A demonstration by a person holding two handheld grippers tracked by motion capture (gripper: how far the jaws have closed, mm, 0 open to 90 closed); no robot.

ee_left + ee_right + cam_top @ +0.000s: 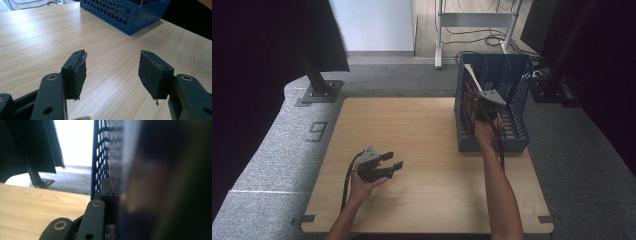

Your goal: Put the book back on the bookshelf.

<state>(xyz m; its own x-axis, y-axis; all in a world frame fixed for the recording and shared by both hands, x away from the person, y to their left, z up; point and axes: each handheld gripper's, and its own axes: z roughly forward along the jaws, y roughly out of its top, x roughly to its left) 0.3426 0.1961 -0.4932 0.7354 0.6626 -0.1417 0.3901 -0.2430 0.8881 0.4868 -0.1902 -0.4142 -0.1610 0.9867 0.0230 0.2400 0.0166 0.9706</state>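
Books, or something flat like them, are what the work turns on, and one stands slanted in the left compartment of the blue rack at the table's far right corner. Nearest the person, the left gripper hovers low over the bare wooden table, its jaws wide apart and holding nothing. Farther off, the right gripper reaches down into the rack against the flat item; whether its jaws pinch it I cannot tell, since its own view is blurred at close range. The item could snag on a divider or the perforated wall, tipping the light rack. Dark flat things seem stacked in that compartment.
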